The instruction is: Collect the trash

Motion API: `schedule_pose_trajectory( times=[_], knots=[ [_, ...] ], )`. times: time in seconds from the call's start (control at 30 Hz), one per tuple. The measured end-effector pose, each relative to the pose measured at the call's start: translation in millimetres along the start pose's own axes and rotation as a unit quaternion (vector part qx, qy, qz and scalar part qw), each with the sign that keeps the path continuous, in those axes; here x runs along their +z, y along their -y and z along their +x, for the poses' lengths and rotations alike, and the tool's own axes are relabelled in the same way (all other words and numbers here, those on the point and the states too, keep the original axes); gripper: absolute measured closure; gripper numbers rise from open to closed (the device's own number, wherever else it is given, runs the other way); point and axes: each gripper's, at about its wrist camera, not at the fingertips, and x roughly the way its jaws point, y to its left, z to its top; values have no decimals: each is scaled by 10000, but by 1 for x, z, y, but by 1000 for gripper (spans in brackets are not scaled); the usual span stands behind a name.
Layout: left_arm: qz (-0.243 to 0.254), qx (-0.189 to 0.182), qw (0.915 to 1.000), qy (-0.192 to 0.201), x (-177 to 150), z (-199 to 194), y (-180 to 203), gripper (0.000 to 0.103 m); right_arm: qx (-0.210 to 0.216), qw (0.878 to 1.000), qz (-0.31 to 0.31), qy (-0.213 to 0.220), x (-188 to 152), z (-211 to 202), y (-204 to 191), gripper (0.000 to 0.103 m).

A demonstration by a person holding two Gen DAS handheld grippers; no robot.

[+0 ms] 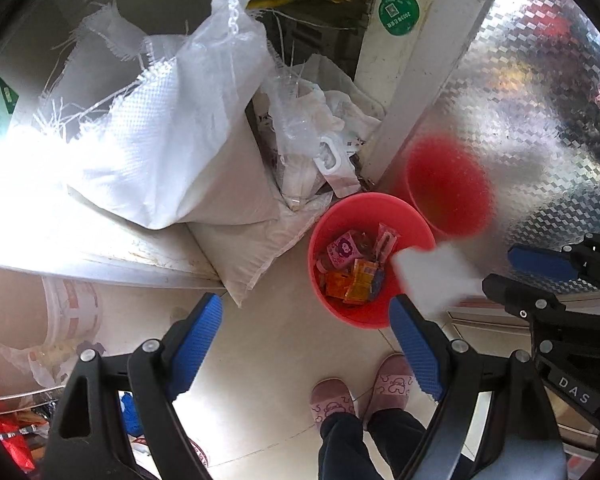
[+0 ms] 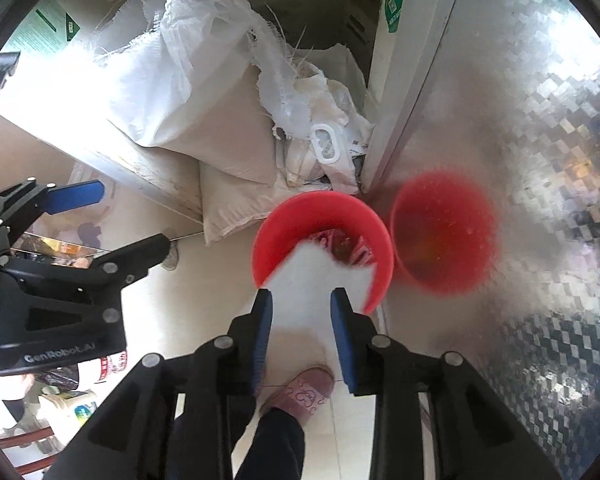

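Observation:
A red bin [image 1: 340, 308] stands on the tiled floor and holds several coloured snack wrappers [image 1: 354, 274]. It also shows in the right wrist view [image 2: 276, 240]. A white tissue [image 2: 320, 280] blurs in the air over the bin's near rim, just beyond my right gripper [image 2: 302, 304], whose jaws stand apart around it. In the left wrist view the tissue [image 1: 436, 276] hangs between the bin and the right gripper [image 1: 512, 268]. My left gripper [image 1: 308, 312] is open and empty above the floor, left of the bin.
White woven sacks [image 1: 172, 152] and crumpled plastic bags [image 1: 312, 128] pile behind the bin. A shiny metal panel [image 1: 540, 120] on the right mirrors the bin. The person's pink slippers [image 1: 360, 392] stand on the floor [image 1: 252, 392] below the grippers.

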Motion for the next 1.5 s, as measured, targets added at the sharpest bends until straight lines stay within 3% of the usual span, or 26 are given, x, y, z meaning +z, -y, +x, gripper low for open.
schedule_pose_trajectory(
  times=[0.37, 0.53, 0.73, 0.87, 0.93, 1.07, 1.33, 1.5],
  knots=[
    [32, -267, 9995, 137, -5, -44, -5, 19, -67, 9993, 301, 189, -9, -39, -11, 75],
    [38, -395, 9986, 363, -7, -95, -7, 19, -179, 9975, 543, 425, -13, -80, -22, 75],
    [266, -400, 9965, 680, -8, -176, -6, 19, -482, 9919, 813, 849, -23, -157, -40, 75],
    [450, -548, 9931, 934, -4, -236, -2, 19, -675, 9850, 1055, 1186, -30, -218, -49, 72],
    [505, -649, 9911, 1048, 0, -262, 1, 19, -785, 9803, 1192, 1369, -32, -246, -51, 62],
    [696, -664, 9862, 1351, 8, -309, 13, 19, -974, 9699, 1412, 1727, -38, -294, -51, 59],
    [957, -763, 9758, 1810, 15, -373, 44, 19, -1413, 9469, 1796, 2260, -59, -363, -41, 51],
    [973, -656, 9700, 2131, 0, -409, 64, 19, -1576, 9349, 1905, 2545, -81, -396, -36, 44]
  ],
)
